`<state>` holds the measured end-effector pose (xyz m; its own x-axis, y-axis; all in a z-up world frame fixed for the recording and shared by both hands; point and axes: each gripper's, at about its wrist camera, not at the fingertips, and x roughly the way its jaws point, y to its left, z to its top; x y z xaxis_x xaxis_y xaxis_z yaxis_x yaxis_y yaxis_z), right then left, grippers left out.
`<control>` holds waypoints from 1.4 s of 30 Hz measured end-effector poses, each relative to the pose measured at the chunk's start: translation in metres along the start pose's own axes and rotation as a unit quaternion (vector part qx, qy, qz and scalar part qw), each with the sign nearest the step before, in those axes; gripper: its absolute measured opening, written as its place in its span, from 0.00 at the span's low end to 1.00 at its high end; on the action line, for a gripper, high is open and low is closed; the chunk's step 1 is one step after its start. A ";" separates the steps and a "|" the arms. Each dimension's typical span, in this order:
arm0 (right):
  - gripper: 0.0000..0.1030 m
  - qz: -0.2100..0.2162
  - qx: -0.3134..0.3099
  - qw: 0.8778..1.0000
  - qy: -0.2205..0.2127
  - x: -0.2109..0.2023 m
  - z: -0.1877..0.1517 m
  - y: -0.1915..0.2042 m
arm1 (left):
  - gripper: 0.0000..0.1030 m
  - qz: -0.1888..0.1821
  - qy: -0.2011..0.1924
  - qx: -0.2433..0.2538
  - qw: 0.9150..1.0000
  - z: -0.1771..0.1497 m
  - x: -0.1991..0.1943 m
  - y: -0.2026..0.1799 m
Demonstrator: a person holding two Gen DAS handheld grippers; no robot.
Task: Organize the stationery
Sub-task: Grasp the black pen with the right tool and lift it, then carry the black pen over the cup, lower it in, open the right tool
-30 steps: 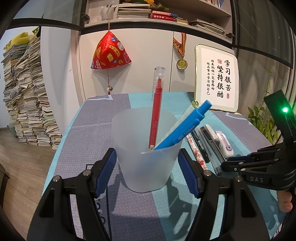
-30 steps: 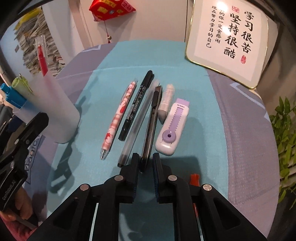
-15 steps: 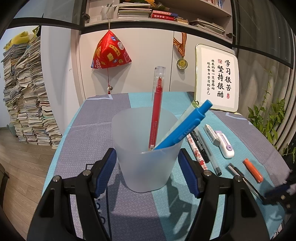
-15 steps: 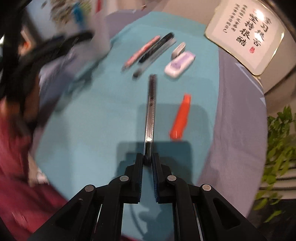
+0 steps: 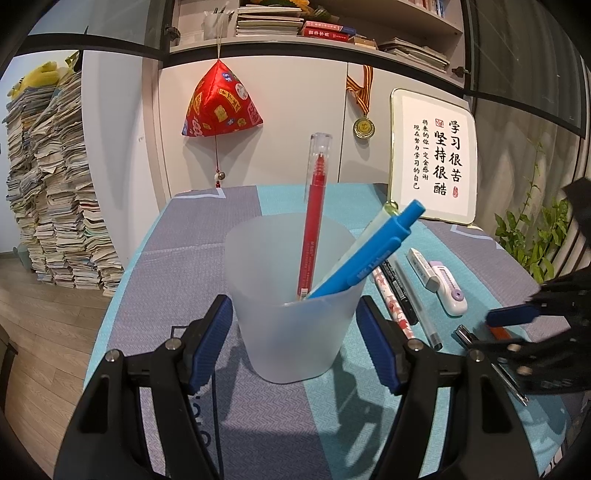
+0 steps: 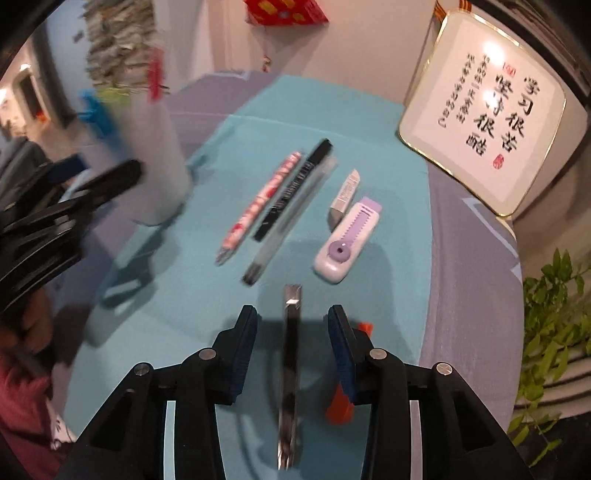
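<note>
Left wrist: fingers (image 5: 225,343) spread around cup (image 5: 291,302); right fingers (image 6: 245,343) wide; writing unreadable.

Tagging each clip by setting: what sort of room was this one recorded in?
Probably a home study. A shelf of books runs above white cabinets, a tall stack of papers stands on the floor, and a framed calligraphy plaque leans at the back of a cloth-covered table.

Table (image 6: 469,258) (teal-grey cloth), frosted cup (image 5: 291,295), loose pens (image 6: 280,199), eraser (image 6: 345,194), framed calligraphy (image 6: 484,110)
</note>
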<state>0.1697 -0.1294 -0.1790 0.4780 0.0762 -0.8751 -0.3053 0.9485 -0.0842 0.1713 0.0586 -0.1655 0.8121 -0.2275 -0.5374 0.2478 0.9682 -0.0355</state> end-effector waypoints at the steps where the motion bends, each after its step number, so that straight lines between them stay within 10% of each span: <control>1: 0.39 0.005 0.006 1.000 0.008 0.007 0.004 -0.002 | 0.67 0.000 0.000 0.000 1.000 0.000 0.000 0.000; 5: 0.35 0.016 0.023 0.999 0.026 0.022 0.011 -0.006 | 0.67 0.000 0.000 0.000 1.000 0.000 0.000 0.000; 7: 0.11 0.019 0.026 0.999 0.025 0.022 0.012 -0.007 | 0.67 0.000 0.000 0.000 1.000 0.000 0.000 0.001; 31: 0.11 0.027 0.049 0.994 -0.092 -0.077 0.014 -0.008 | 0.62 -0.009 -0.032 -0.009 0.999 0.001 -0.011 0.003; 42: 0.11 0.070 0.053 0.968 -0.235 -0.159 0.082 0.016 | 0.63 -0.008 -0.032 -0.006 0.999 0.001 -0.011 0.004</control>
<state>0.1564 -0.1014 -0.0022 0.7672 0.3146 -0.5590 -0.3206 0.9429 0.0908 0.1635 0.0648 -0.1591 0.8403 -0.2487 -0.4816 0.2544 0.9656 -0.0548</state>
